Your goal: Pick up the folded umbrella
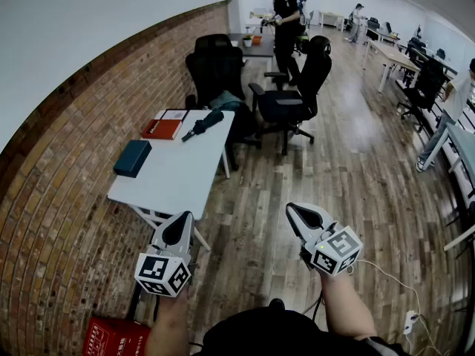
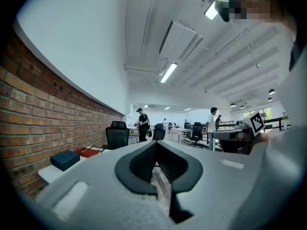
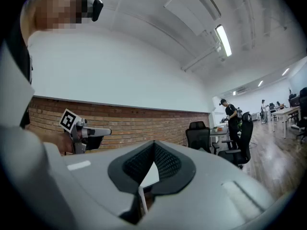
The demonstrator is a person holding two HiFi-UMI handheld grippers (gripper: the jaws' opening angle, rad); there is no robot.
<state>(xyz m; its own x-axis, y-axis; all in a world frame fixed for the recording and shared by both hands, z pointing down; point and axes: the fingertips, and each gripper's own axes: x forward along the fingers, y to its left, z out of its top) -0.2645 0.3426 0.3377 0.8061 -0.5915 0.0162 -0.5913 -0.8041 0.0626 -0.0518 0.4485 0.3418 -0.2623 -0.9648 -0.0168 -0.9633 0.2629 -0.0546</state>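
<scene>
The folded umbrella [image 1: 202, 124], dark with a black handle, lies on the far part of the white table [image 1: 178, 176], beside a red book [image 1: 162, 129]. My left gripper [image 1: 180, 225] hovers level off the table's near corner, well short of the umbrella, its jaws shut on nothing. My right gripper [image 1: 297, 212] hangs over the wooden floor to the right, also shut and empty. In the left gripper view the closed jaw tips [image 2: 156, 147] point past the table's edge. The right gripper view shows its closed tips [image 3: 154, 147] and the left gripper [image 3: 79, 128] beyond them.
A dark blue box [image 1: 133, 158] sits on the table's left side. Black office chairs [image 1: 293, 95] stand behind the table. A brick wall [image 1: 67, 169] runs along the left. A person in black [image 1: 285, 21] stands further back. A red bag [image 1: 115, 338] lies on the floor.
</scene>
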